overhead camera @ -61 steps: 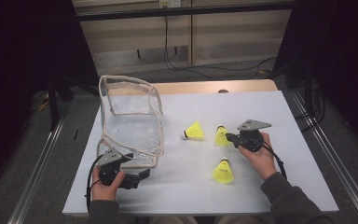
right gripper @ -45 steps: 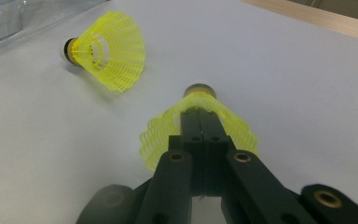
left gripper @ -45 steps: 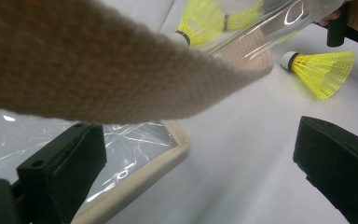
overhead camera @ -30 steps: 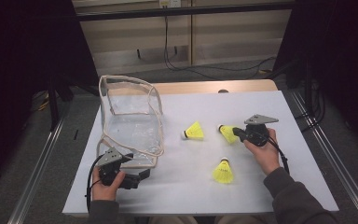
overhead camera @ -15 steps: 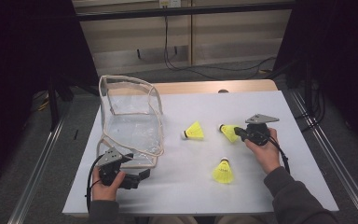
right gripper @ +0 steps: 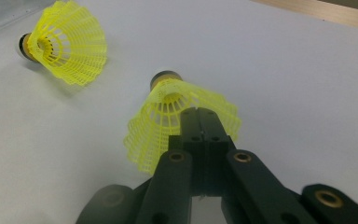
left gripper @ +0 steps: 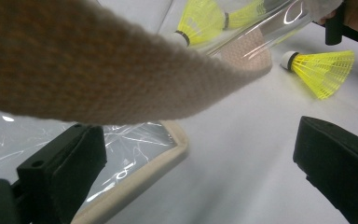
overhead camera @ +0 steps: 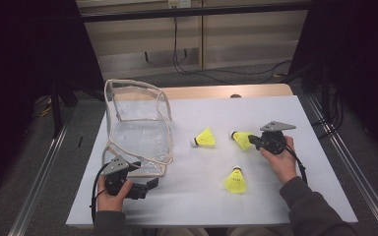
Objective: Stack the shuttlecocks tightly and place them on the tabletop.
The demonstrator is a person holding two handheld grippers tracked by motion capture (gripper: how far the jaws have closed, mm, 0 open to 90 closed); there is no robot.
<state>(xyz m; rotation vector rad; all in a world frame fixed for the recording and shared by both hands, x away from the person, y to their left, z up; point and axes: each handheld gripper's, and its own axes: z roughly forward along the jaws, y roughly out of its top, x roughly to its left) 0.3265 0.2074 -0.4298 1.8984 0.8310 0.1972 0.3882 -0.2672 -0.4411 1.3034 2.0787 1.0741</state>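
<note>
While my right gripper (overhead camera: 252,142) pinches the skirt of one yellow shuttlecock (overhead camera: 242,139), its two jaws are pressed together on the thin plastic mesh, as the right gripper view shows clearly. This held shuttlecock (right gripper: 182,119) is at the right part of the white table (overhead camera: 275,196), with its cork pointing toward the clear bag (overhead camera: 138,128). My left gripper (overhead camera: 147,186) is at the near corner of the bag with its jaws standing wide apart; in the left gripper view, one jaw is over the bag's beige rim (left gripper: 135,175) and the other is over bare table, so it grips nothing.

I judge the step is to carry this shuttlecock into the bag. To do it well, I should keep the pinch gentle, because the skirt bends easily, and lift before moving left, so it does not drag. The left gripper should first take the rim and hold the mouth open.

I count three shuttlecocks: the held one, a middle shuttlecock (overhead camera: 205,138) and a near shuttlecock (overhead camera: 236,181). I count one bag and two grippers.
</note>
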